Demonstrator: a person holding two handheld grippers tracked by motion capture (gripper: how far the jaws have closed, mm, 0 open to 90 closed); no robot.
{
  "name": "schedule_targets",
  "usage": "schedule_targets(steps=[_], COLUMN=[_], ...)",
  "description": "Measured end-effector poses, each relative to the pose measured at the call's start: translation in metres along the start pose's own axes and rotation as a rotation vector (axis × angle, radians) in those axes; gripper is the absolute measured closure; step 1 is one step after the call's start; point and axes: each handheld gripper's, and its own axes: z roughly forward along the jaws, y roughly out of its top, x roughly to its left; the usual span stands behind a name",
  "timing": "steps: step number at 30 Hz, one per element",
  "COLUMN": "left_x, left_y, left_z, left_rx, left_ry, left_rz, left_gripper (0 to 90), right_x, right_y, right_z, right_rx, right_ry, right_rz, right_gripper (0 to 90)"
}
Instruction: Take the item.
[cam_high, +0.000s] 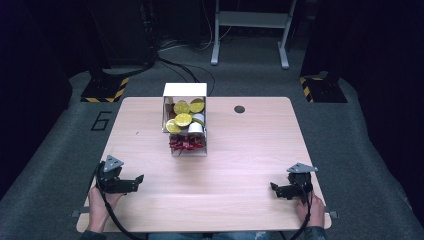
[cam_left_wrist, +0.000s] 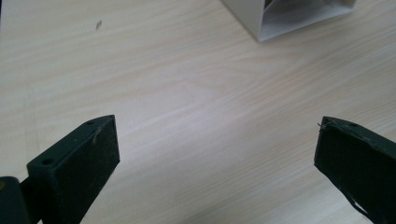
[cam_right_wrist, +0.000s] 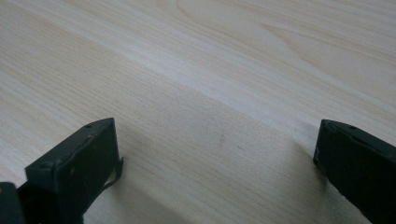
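Left gripper (cam_high: 134, 183) at lower left of the high view, low over the wooden table (cam_high: 250, 150), jaws spread wide with nothing between them. In the left gripper view, same gripper (cam_left_wrist: 217, 149) gaping over bare wood grain. Right gripper (cam_high: 276, 189) at lower right of the high view, likewise parted and empty; in the right gripper view (cam_right_wrist: 217, 149) both black jaws far apart above plain tabletop. Each gripper held by a hand: left hand (cam_high: 100, 205) and right hand (cam_high: 307, 207) entering from the bottom edge, with a black cable (cam_high: 112, 215) trailing down from the left gripper.

Upper centre of the high view: a white open box (cam_high: 185, 91) on the table, well apart from both grippers. Inside, yellow-green round slices (cam_high: 183, 119), white cylinders (cam_high: 195, 128), and a red cluster (cam_high: 186, 144) at the near end. Corner of that box (cam_left_wrist: 280, 18) at the top right of the left gripper view. Small dark round hole (cam_high: 239, 109) in the tabletop, right of the box.
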Motion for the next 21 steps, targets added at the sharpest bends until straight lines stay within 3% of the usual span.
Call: schedule_targets(steps=[4,6,11,21], left_x=[0.007,0.01,0.013,0.014], left_y=[-0.018,-0.024,-0.034,-0.042], left_z=[0.012,0.016,0.023,0.029], left_rx=[0.044,0.037,0.05,0.042], left_ry=[0.005,0.008,0.052,0.076], left_rz=[-0.024,-0.045,-0.032,-0.028], left_gripper=[0.0,0.0,0.0,0.0], right_x=[0.0,0.0,0.0,0.0], right_y=[0.0,0.0,0.0,0.0], right_z=[0.0,0.0,0.0,0.0], right_rx=[0.0,0.0,0.0,0.0], right_ry=[0.0,0.0,0.0,0.0], right_rz=[0.0,0.001,0.0,0.0], right_gripper=[0.0,0.0,0.0,0.0])
